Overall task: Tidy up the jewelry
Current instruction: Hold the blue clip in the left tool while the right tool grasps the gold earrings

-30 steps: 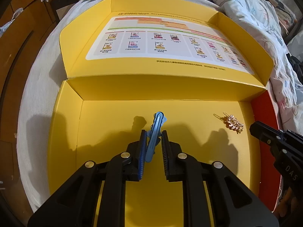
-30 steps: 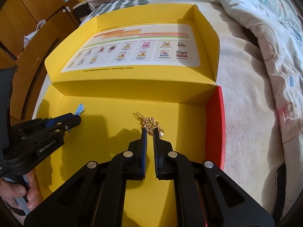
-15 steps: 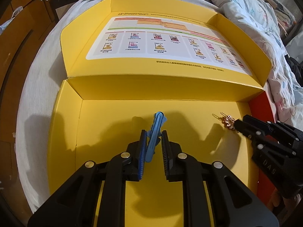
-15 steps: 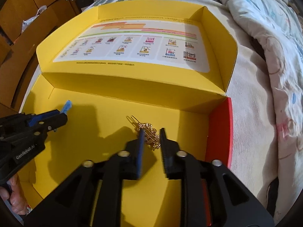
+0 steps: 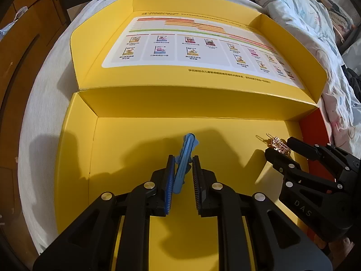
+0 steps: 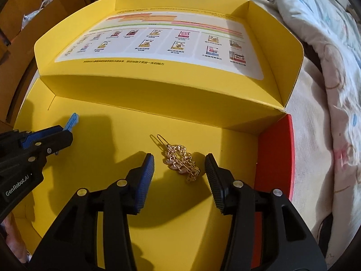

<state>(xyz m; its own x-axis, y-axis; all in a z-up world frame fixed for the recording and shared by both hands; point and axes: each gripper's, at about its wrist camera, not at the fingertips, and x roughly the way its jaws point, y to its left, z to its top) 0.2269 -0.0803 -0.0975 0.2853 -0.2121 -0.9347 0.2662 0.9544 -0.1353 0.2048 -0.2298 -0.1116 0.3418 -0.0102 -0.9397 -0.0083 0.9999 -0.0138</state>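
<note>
A blue hair clip [image 5: 188, 144] stands tilted between the pads of my left gripper [image 5: 183, 158], which is shut on it above the floor of a yellow box [image 5: 135, 149]. In the right wrist view the same blue clip [image 6: 72, 119] pokes out past the left gripper [image 6: 65, 134]. A gold jewelled hair clip [image 6: 180, 160] lies flat on the yellow box [image 6: 101, 135] floor near its red side wall [image 6: 275, 149]. My right gripper [image 6: 179, 158] straddles it with its jaws opening, and the pads are clear of the clip. The left wrist view shows the right gripper [image 5: 280, 146] around the gold clip [image 5: 274, 142].
The box's open lid [image 6: 171, 43] with a printed sheet lies flat behind the tray. The box rests on a bed with a patterned quilt [image 6: 327, 45] to the right. Wooden cabinets [image 5: 27, 33] stand at the left. Part of a hand [image 6: 9, 232] shows at lower left.
The right gripper has come down over the gold clip and its jaws have gone from shut to spread on either side of it. The left gripper and blue clip have stayed put.
</note>
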